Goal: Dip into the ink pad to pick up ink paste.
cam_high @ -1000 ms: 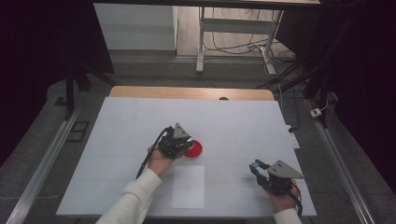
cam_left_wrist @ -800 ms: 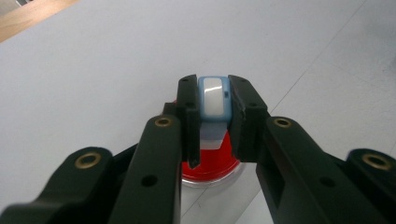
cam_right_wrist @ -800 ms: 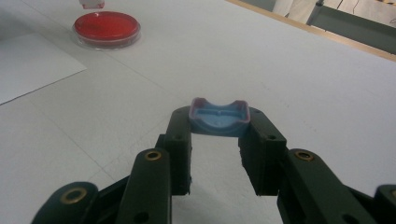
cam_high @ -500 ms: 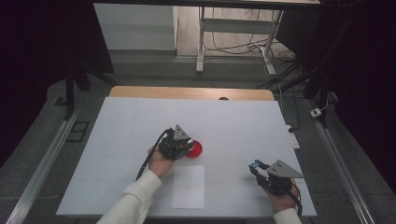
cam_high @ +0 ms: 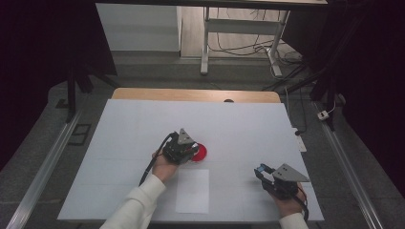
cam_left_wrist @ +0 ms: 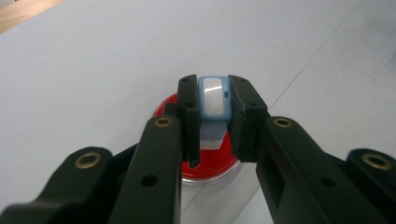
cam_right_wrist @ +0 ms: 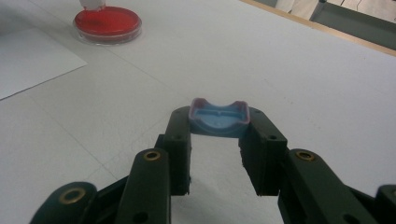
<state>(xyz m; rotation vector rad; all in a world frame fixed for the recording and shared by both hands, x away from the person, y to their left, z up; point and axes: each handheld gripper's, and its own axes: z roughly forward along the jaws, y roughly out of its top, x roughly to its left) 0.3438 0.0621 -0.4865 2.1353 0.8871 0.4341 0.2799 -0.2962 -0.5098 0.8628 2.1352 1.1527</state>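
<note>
The left gripper sits near the middle of the white table, its jaws clamped on a small blue-and-white block that hangs directly over a red dish. In the left gripper view the block stands upright between the black pads, and the dish's red surface and clear rim show below and behind it. The right gripper rests well apart at the near right edge, pinching a shallow blue cap by its two ends. The right gripper view shows the cap's hollow side and its pinkish rim, with the dish far off beside a sheet of paper. The high view shows both hands, white sleeves and the trailing cable.
</note>
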